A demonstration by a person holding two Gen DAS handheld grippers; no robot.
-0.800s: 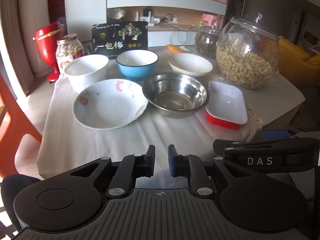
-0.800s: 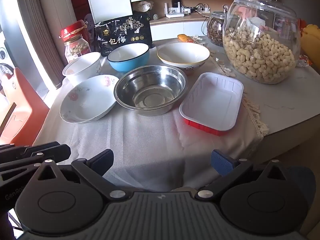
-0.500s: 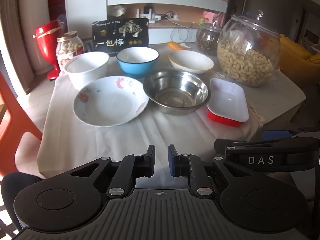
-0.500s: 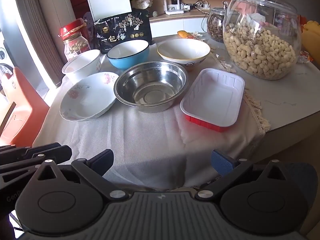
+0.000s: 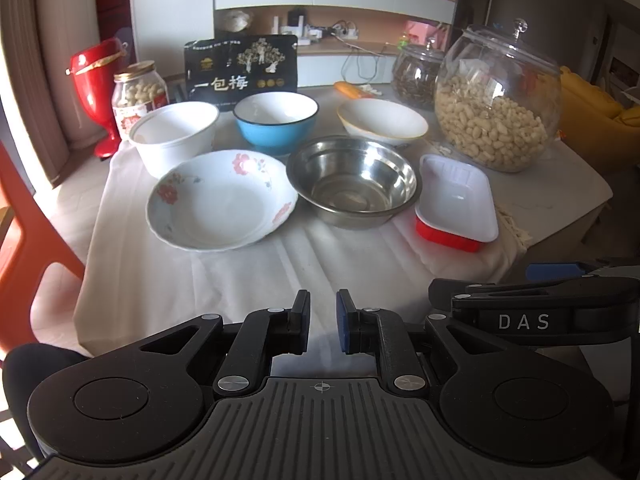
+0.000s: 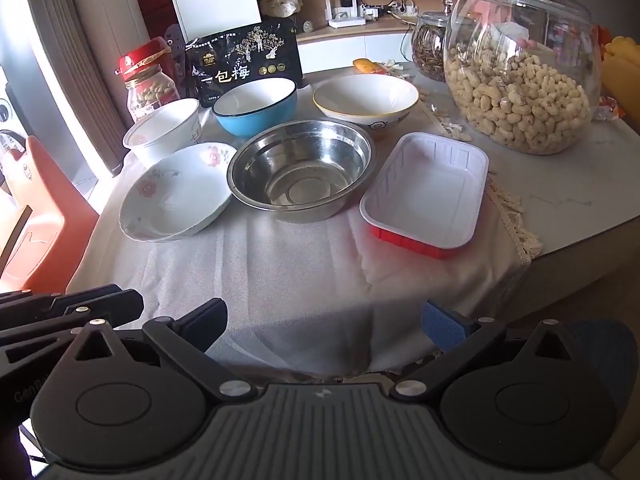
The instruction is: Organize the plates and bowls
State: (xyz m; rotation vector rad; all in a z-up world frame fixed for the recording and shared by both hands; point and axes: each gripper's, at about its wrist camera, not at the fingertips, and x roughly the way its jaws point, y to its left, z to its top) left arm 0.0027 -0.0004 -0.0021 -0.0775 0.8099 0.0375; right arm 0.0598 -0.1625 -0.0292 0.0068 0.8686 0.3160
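On the white cloth stand a floral plate [image 5: 222,200] [image 6: 178,192], a steel bowl [image 5: 354,180] [image 6: 300,168], a red tray with white inside [image 5: 456,200] [image 6: 428,192], a white bowl [image 5: 174,136] [image 6: 164,128], a blue bowl [image 5: 276,120] [image 6: 256,106] and a cream bowl [image 5: 382,122] [image 6: 366,100]. My left gripper [image 5: 322,322] is nearly shut and empty, before the table's front edge. My right gripper [image 6: 326,326] is wide open and empty, also short of the front edge; it shows in the left wrist view [image 5: 560,280].
A large glass jar of peanuts [image 5: 496,108] [image 6: 520,68] and a smaller jar [image 6: 430,50] stand at the back right. A black snack bag [image 5: 242,70], a nut jar [image 5: 138,94] and a red vase [image 5: 98,92] stand at the back left. An orange chair [image 6: 36,216] is left of the table.
Both grippers have drawn slightly back from the table and tilted a little, so the dishes sit slightly higher in view. Neither gripper's opening has changed.
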